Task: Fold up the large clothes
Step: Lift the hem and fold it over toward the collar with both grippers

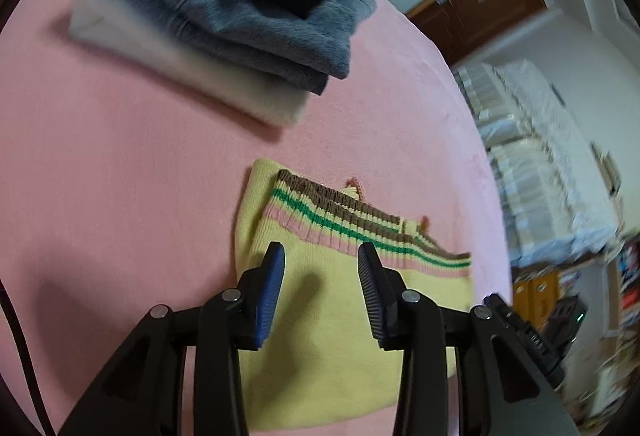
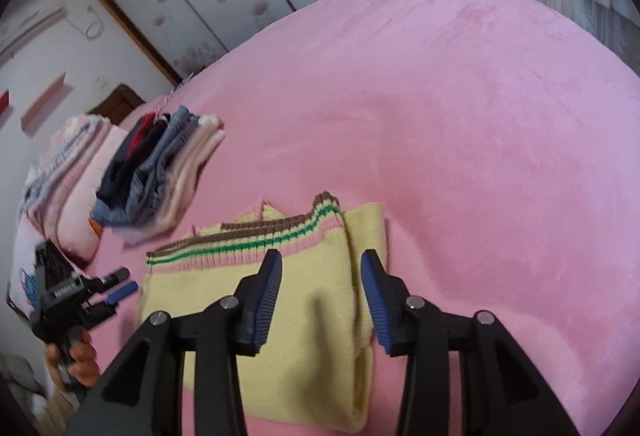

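Yellow sweater (image 1: pixel 320 336) with brown, green and pink striped ribbing lies folded flat on the pink bed (image 2: pixel 460 136). Both the left hand-held gripper (image 1: pixel 321 256) and right hand-held gripper (image 2: pixel 321 262) hang over it, jaws spread, pinching nothing. Folded clothes stack (image 1: pixel 224 20) sits up around 11 o'clock in the left wrist view.

yellow sweater (image 2: pixel 280 316) folded, right tool (image 2: pixel 320 256) parted
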`<state>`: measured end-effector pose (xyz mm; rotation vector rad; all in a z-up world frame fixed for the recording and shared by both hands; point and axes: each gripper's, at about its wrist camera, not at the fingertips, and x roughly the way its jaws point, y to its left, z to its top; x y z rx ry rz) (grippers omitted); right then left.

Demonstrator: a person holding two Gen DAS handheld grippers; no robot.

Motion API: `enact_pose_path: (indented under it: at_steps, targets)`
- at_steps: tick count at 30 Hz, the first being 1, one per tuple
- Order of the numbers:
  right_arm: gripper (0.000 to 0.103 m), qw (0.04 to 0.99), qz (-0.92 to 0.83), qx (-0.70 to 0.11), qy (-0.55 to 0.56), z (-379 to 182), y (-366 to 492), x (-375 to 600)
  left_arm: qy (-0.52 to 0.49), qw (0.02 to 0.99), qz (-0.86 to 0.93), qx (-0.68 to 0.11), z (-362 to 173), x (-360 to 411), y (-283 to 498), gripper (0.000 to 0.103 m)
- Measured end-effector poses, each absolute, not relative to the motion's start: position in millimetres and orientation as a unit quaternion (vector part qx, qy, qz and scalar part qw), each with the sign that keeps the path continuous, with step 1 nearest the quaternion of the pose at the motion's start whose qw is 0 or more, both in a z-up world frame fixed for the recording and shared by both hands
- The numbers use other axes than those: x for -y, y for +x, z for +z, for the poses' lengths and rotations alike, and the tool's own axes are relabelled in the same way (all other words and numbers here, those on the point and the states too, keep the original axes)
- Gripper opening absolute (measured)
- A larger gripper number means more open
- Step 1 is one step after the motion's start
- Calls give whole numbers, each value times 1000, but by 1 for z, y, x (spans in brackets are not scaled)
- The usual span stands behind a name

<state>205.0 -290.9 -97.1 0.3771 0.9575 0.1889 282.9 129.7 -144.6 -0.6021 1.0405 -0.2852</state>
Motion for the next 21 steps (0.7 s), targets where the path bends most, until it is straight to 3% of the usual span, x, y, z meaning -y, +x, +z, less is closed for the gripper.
enact_pose_path:
  at_steps: [5, 14, 15, 17, 21]
  targets:
    - [41, 872, 94, -463, 130, -108, 215, 277, -188, 832, -145, -502, -152, -112, 300, 36]
    - [40, 870, 89, -475, 93, -126, 250, 259, -139, 846, -139, -495, -160, -111, 318, 35]
    - [38, 870, 90, -476, 92, -127, 252, 259, -134, 849, -139, -492, -160, -110, 318, 35]
    - [18, 870, 90, -477, 82, -129, 252, 258, -127, 850, -138, -492, -160, -109, 318, 35]
    - [18, 871, 92, -476, 75, -129, 250, 259, -131, 851, -138, -489, -160, -109, 314, 35]
